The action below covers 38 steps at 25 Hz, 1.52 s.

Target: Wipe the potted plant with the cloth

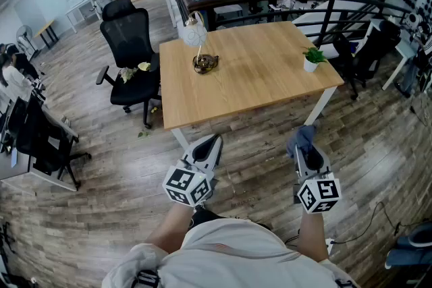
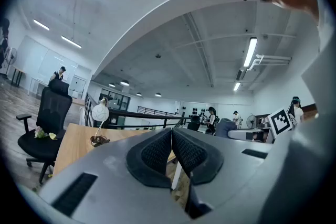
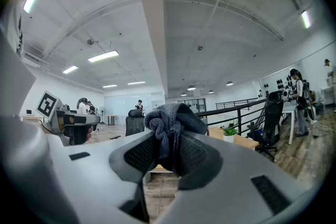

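Observation:
A small green potted plant in a white pot stands near the right edge of the wooden table; it also shows far off in the right gripper view as the potted plant. My right gripper is held in front of the table's near edge, shut on a bunched blue-grey cloth that sticks up between its pads. My left gripper hovers level beside it, to the left, shut with nothing between its pads. Both grippers are well short of the plant.
A white globe lamp on a dark base stands on the table's left part. A black office chair sits left of the table. Dark railings and another chair lie behind and right. People stand at desks in the far background.

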{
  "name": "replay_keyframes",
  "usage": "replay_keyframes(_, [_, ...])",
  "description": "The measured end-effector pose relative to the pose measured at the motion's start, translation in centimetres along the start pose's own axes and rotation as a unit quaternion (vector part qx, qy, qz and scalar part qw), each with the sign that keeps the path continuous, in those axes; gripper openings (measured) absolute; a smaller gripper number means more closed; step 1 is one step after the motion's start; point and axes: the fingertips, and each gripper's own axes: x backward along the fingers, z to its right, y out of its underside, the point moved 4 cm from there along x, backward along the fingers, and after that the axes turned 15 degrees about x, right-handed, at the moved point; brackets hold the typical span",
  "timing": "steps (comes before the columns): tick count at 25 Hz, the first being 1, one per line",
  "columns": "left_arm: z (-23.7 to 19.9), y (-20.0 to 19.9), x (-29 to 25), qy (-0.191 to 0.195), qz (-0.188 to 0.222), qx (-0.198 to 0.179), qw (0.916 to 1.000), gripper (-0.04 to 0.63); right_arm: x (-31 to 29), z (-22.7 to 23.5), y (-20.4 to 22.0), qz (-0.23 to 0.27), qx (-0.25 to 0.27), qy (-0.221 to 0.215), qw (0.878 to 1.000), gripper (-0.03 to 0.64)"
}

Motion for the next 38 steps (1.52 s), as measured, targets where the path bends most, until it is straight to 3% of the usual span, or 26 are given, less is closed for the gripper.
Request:
replay_keyframes(16, [1.3, 0.0, 1.4, -0.009, 0.003, -0.003, 0.9999, 0.017, 0.7, -0.6, -0.3, 0.01, 0.002, -0.023, 1.0, 0.163])
replay_keyframes(27, [4.6, 1.0, -0.8, 0.025, -0.017, -0.015, 0.9994, 0.017, 4.1, 3.0, 0.5, 0.033, -0.043, 0.018, 0.998, 0.169])
replay_keyframes(38, [5.0, 3.4, -8.6, 0.073, -0.061, 0.006, 0.9955, 0.017, 4.1, 7.9, 3.4, 0.001, -0.059, 0.061, 0.996, 0.169])
